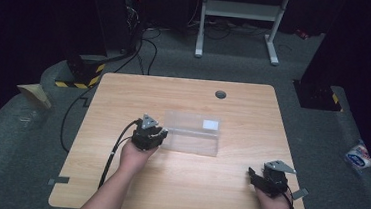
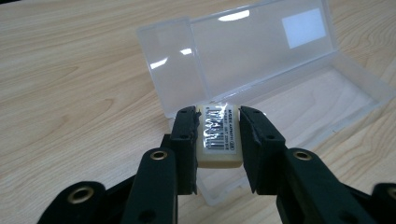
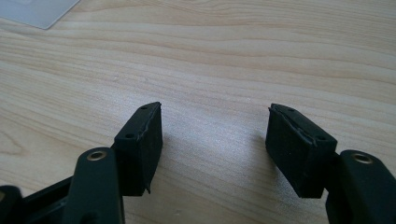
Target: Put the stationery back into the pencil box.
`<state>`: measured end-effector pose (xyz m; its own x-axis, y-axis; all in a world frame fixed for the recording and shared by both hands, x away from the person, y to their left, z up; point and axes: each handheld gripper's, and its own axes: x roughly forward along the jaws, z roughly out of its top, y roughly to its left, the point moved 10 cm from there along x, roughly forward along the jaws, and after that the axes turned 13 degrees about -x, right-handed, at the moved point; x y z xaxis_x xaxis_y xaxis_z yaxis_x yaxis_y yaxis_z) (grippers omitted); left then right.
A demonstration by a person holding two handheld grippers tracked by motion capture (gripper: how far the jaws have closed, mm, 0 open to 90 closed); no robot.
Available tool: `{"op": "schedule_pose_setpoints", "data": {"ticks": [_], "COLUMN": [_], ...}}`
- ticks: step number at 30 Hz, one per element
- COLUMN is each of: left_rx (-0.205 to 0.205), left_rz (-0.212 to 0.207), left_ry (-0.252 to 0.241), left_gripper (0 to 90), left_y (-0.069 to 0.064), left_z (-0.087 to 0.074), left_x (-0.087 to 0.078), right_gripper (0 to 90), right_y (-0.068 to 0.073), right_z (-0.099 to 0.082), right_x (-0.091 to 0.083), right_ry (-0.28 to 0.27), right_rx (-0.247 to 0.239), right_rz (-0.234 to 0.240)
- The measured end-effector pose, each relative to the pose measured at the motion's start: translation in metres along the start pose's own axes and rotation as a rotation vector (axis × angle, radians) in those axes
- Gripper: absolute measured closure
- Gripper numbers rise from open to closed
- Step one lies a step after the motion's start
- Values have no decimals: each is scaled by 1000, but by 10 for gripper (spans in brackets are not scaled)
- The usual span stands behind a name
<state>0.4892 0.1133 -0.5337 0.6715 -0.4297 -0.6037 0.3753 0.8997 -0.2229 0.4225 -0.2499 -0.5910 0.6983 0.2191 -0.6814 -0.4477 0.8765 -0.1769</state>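
Right tongs (image 1: 257,176) rested low at the near right edge of the surface (image 1: 117,179), well apart from the work. Jaws stood apart with only bare wood grain between them, as the right gripper view showed. Judged parked there to keep out of the way; nothing in reach of them.

Left tongs (image 2: 218,126) were nearer the middle, just at the left end of the case (image 2: 299,93). They were clamped on an eraser (image 2: 218,140), a pale block in a wrapper with a barcode label facing up. Jaws pressed its two long sides, so the block sat level and its underside was free, likely so it could be set down flat.

The eraser hung just over the near left corner of the case's tray, touching or barely above the rim; could not tell which. Grip was at the block's middle, which should keep it from pivoting.

The case was clear plastic and lay open, lid (image 2: 261,42) tipped back on the far side with a white label at its right. Tray looked empty, long axis running left to right. The open lid left the near side clear for approach, which fits the left hand (image 1: 134,155) coming in from the near left.

Farther off, a grommet hole (image 1: 220,94) sat in the surface near its far edge.
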Motion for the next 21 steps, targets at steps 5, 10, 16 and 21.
{"op": "schedule_pose_setpoints", "data": {"ticks": [5,10,16,21], "left_rx": [-29,-34,-12,-16], "left_rz": [-6,10,38,50], "left_ry": [32,46,72,90], "left_gripper": [678,678,678,678], "left_y": [0,-2,0,3], "left_z": [1,4,4,-2], "left_x": [14,22,29,34], "right_gripper": [359,359,359,359], "right_y": [0,0,0,0], "right_z": [0,0,0,0], "right_x": [0,0,0,0], "right_ry": [0,0,-1,-1], "right_rx": [0,-1,-3,-3], "right_rz": [0,1,3,4]}}
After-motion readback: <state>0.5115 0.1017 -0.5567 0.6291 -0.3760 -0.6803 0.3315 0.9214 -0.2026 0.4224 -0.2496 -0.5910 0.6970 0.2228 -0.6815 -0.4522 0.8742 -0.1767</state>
